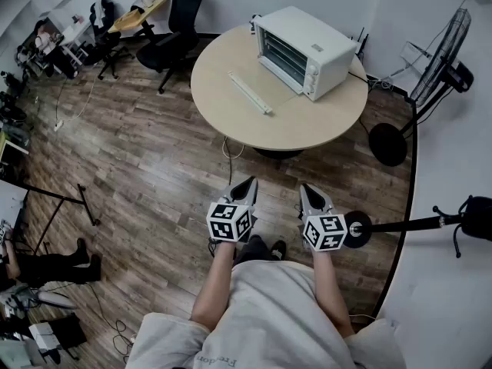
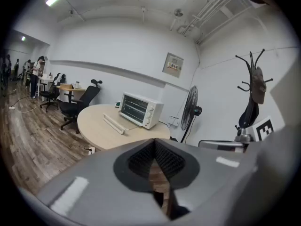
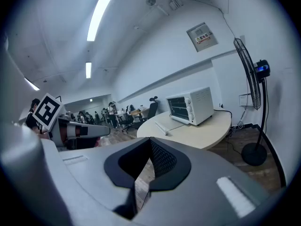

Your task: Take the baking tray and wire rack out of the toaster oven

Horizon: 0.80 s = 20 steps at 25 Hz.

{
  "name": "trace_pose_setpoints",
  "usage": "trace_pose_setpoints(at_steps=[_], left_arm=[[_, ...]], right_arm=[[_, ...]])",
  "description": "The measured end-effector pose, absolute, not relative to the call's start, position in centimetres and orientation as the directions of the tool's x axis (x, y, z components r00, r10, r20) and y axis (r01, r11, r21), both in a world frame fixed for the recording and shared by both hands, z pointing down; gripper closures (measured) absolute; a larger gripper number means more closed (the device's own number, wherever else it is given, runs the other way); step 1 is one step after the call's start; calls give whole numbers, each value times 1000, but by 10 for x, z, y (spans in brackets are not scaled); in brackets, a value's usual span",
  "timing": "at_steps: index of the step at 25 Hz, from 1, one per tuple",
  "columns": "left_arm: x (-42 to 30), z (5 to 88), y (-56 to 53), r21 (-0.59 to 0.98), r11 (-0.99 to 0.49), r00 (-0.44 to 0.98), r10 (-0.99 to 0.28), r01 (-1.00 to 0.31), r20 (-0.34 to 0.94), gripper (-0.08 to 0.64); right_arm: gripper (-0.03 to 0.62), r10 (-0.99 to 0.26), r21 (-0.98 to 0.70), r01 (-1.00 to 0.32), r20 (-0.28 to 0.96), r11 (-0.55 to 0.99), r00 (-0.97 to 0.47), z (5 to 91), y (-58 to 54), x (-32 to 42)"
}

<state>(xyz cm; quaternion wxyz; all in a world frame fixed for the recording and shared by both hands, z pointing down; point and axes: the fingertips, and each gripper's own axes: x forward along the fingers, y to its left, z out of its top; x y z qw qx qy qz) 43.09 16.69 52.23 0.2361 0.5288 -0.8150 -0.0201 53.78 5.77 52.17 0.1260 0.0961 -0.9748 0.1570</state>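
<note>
Toaster oven: a white boxy metal thing with a glass door and knobs beside it. It sits toward the far right edge of the round beige tabletop, door facing the tabletop's middle. Door looks shut. Thin horizontal bars show behind the glass, likely the wire rack; the baking tray can't be made out.

Left gripper and right gripper: jaws pressed together, nothing between them, held over the wood floor well short of the table.

Risks, as I judge them:
- The long slim white bar lies in front of the door. A drop-down door or a sliding tray could knock it off.
- Tugging the door one-handed may drag the oven.
- A tray gripped at one edge could tip.
</note>
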Motion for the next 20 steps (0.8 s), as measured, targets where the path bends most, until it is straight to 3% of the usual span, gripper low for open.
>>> trace_pose_setpoints(at_steps=[5, 11, 20], left_arm=[[410, 516, 184, 323, 477, -374, -866, -818, 332, 505], [364, 510, 250, 340, 598, -504, -799, -726, 328, 505], [341, 523, 281, 349, 607, -503, -792, -714, 346, 505]], right_arm=[[592, -144, -268, -226, 295, 936, -945, 524, 61, 535], [601, -69, -365, -127, 169, 922, -983, 510, 73, 518], [597, -31, -421, -100, 169, 902, -985, 523, 95, 480]])
